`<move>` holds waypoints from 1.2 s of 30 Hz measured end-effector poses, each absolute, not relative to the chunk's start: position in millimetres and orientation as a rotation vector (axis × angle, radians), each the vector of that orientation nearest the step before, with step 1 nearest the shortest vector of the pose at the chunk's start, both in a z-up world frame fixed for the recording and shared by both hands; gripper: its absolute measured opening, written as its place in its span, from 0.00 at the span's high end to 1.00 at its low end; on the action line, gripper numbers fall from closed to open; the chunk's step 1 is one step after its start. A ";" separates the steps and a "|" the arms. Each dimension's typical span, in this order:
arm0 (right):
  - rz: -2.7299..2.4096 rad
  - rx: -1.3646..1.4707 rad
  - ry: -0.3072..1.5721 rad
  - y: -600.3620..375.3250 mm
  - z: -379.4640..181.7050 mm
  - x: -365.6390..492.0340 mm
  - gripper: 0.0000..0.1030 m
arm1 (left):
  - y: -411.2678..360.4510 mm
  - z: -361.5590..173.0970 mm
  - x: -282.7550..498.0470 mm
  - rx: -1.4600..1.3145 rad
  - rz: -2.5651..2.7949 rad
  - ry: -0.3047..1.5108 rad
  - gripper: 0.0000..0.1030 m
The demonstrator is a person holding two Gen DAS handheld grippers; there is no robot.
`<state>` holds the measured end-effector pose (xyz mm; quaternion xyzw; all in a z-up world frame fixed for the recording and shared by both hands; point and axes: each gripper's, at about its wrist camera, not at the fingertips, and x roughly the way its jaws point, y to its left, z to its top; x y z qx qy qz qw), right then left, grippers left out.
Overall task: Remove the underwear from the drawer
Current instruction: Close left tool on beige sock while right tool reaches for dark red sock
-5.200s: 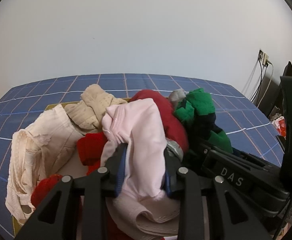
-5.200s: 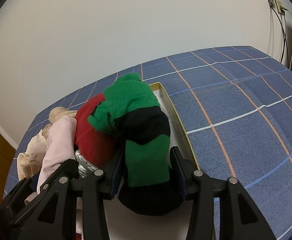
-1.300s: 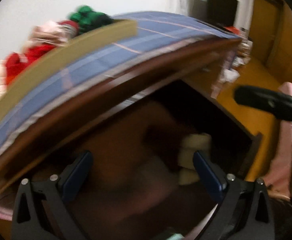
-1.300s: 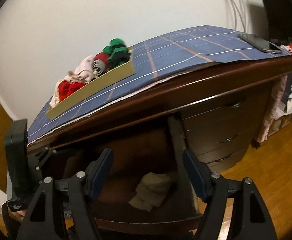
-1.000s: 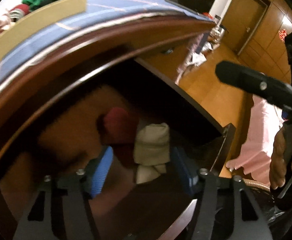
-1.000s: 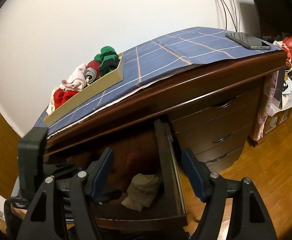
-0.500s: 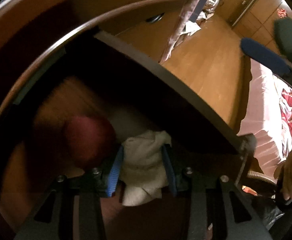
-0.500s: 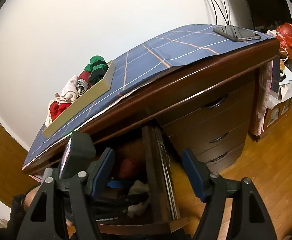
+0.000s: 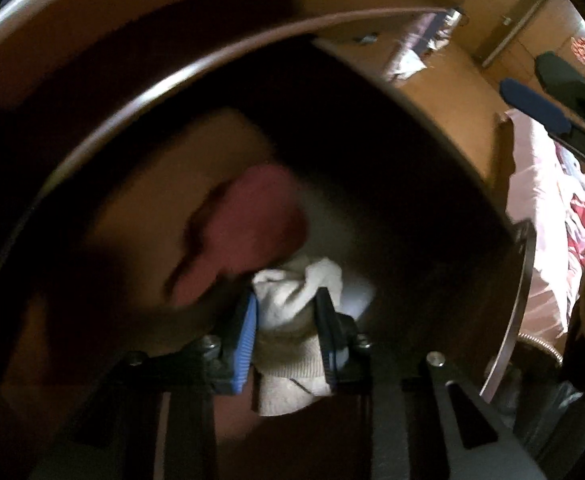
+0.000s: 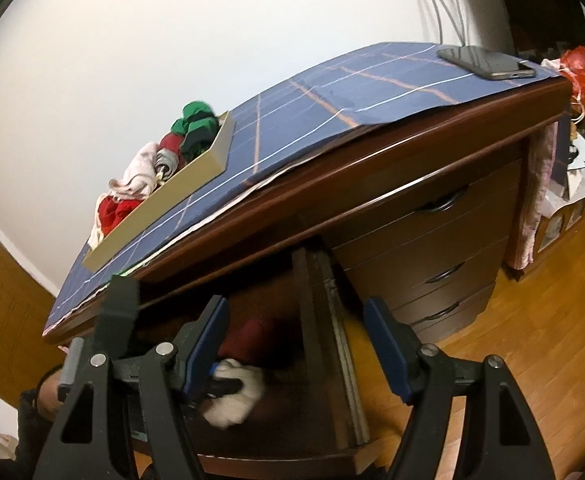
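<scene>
Here the cream underwear (image 9: 292, 312), a crumpled knit bundle lying lengthwise along the left claw (image 9: 286, 320), sits in the drawer (image 10: 316, 320), pinched as the claw closes; the right claw (image 10: 292, 344) gapes empty.

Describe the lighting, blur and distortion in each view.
Left wrist view: dim inside the drawer, red garment smeared by blur, cream garment sharper, edges curved by fisheye. Right wrist view: bright and sharp on the wall, dresser top bowed, drawer interior shadowed.
</scene>
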<state>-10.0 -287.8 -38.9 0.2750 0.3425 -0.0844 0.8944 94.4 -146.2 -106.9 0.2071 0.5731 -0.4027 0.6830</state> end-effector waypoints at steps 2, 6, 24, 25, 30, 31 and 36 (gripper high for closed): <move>-0.148 0.560 0.728 -280.1 -41.6 -4.7 0.30 | -120.3 -102.9 96.3 0.434 -0.890 1.285 0.74; -0.088 0.556 0.773 -263.5 -51.5 8.3 0.30 | -70.4 -90.6 97.1 0.367 -0.861 1.262 0.74; 0.065 0.384 1.185 -196.5 -118.0 100.3 0.31 | 9.4 -93.3 128.6 0.205 -0.671 1.264 0.32; 0.069 0.364 1.213 -194.5 -121.6 104.1 0.31 | 11.7 -92.4 130.1 0.193 -0.668 1.264 0.31; 0.096 0.298 1.312 -188.7 -135.2 120.2 0.31 | 24.5 -95.2 130.0 0.185 -0.657 1.284 0.29; 0.084 0.272 1.327 -186.3 -137.4 123.3 0.31 | 21.1 -96.8 130.9 0.184 -0.656 1.289 0.29; 0.117 0.120 1.381 -161.7 -143.8 127.0 0.31 | 23.7 -86.9 139.0 0.139 -0.654 1.286 0.29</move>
